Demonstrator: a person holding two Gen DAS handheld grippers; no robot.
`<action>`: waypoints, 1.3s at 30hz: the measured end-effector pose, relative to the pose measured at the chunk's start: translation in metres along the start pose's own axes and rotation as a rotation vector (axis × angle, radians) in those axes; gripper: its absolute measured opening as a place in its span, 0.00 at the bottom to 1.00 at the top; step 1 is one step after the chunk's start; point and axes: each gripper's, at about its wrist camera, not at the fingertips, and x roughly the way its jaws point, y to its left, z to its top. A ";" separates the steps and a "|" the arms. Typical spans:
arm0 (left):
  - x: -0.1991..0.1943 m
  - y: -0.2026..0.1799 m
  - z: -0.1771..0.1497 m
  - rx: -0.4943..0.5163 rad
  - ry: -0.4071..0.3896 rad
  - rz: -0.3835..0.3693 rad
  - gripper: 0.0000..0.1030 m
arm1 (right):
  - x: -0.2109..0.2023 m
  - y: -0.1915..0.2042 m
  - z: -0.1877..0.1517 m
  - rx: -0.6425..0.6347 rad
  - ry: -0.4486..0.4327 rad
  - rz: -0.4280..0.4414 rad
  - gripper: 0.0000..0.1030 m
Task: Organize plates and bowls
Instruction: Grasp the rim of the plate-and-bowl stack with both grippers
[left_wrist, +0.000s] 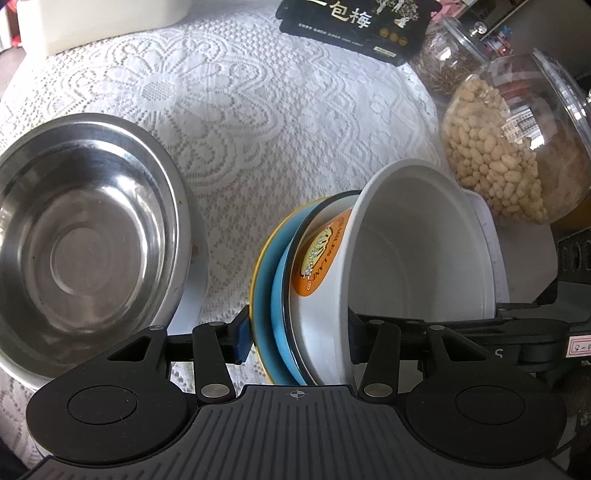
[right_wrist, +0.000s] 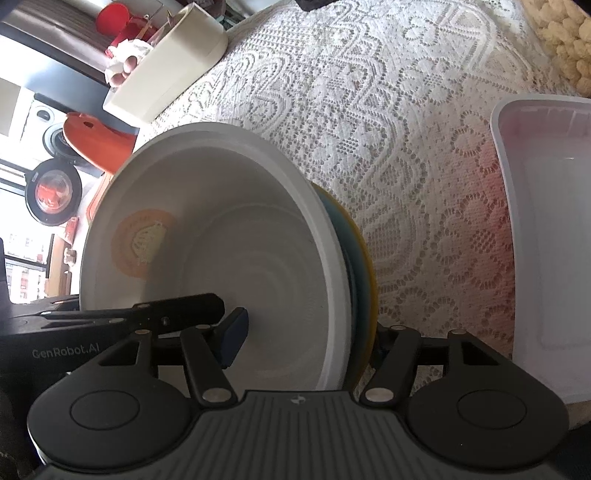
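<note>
Between the fingers of my left gripper (left_wrist: 297, 341) I clamp a stack held on edge: a yellow-rimmed blue plate (left_wrist: 263, 295), a white bowl with an orange label (left_wrist: 321, 258) and a plain white plastic bowl (left_wrist: 424, 258). My right gripper (right_wrist: 306, 332) straddles the same stack, one blue pad (right_wrist: 232, 332) inside the plain white plastic bowl (right_wrist: 221, 240), the other finger behind the plate; I cannot tell whether it presses. A shiny steel bowl (left_wrist: 85, 229) rests on the white lace tablecloth (left_wrist: 258, 129), left of my left fingers.

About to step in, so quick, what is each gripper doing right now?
Left gripper: shut on the tilted stack of dishes.
Right gripper: shut on the same stack, one finger inside the white bowl.
</note>
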 end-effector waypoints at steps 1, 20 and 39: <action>0.000 -0.001 0.000 -0.001 -0.006 0.001 0.49 | 0.000 -0.001 0.001 0.004 0.008 0.002 0.63; 0.001 0.003 -0.002 -0.003 -0.020 -0.018 0.52 | 0.001 -0.001 0.010 -0.006 0.000 -0.014 0.63; 0.002 0.003 -0.001 -0.028 -0.019 -0.023 0.53 | 0.000 -0.004 0.006 0.033 -0.004 0.011 0.62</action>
